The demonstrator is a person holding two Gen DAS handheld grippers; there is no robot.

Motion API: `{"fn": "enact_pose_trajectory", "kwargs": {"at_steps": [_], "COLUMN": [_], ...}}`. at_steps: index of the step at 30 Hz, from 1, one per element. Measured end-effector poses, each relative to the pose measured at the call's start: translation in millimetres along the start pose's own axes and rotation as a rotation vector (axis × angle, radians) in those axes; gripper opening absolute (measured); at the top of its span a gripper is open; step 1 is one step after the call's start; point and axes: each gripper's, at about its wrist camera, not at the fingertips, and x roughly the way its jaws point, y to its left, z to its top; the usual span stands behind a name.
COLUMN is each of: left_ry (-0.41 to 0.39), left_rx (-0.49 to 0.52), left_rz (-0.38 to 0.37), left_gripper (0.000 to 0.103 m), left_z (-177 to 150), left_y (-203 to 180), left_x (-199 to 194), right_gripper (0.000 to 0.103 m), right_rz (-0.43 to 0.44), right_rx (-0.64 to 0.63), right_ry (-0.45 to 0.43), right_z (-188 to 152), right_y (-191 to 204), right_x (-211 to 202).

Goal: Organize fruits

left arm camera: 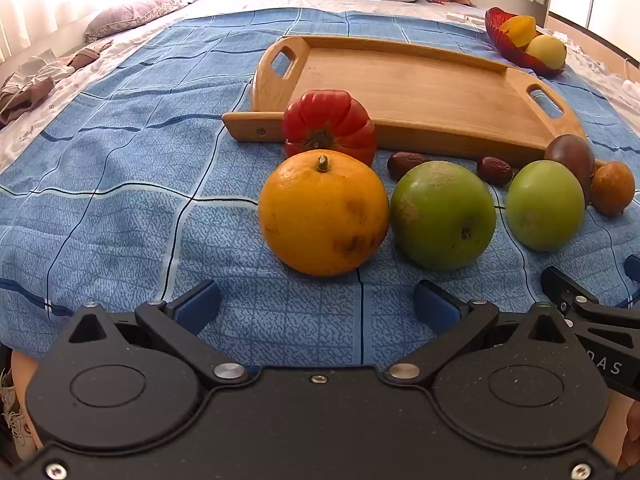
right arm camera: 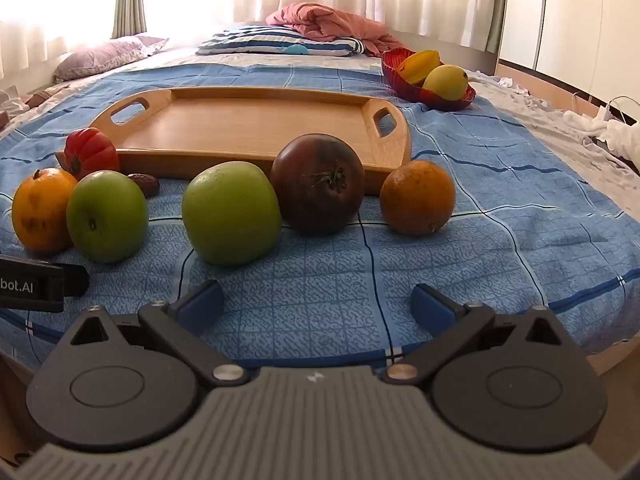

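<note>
Bed with blue checked blanket [left arm camera: 120,208]; fruit row lies along the near side of the empty wooden tray [left arm camera: 420,80].

Left to right in the left wrist view: red ribbed tomato [left arm camera: 328,120] against the tray's front rail; large orange [left arm camera: 323,212] in front of it, touching the first green apple [left arm camera: 443,216]; two dates [left arm camera: 406,164] behind the apples; second green apple [left arm camera: 545,205] a little apart; dark tomato [left arm camera: 570,156] and small orange [left arm camera: 612,193] at the far right. Red bowl [left arm camera: 516,46], already holding a starfruit and a yellow fruit, sits well beyond the tray's right handle.

Left hand-held gripper [left arm camera: 318,304]: jaws spread wide, nothing between them, lined up on the large orange but short of it. Right hand-held gripper [right arm camera: 316,306]: likewise wide open and empty, facing the gap between the second green apple [right arm camera: 231,213] and the dark tomato [right arm camera: 318,184].

Judgement: task at its start, no fruit on the tray. Step in hand is the approach.

- Advance the left gripper until the pads bracket the orange at its widest girth.
- Close gently; the blanket is soft and round fruit may roll.
- The orange touches the apple, so lift straight up to avoid nudging it.
</note>
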Motion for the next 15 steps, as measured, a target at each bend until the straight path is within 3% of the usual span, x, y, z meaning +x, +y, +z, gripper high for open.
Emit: {"fn": "enact_pose_trajectory", "kwargs": {"at_steps": [15], "left_ry": [-0.012], "left_rx": [0.003], "left_rz": [0.008], "left_gripper": [0.103], "left_z": [-2.7], "left_y": [-0.4], "left_x": [-0.8], "right_gripper": [0.103], "right_rz": [0.005], "right_rx": [0.006], "right_ry": [0.010], "right_z": [-0.9], "right_y": [2.0], "right_x": [-1.1]}}
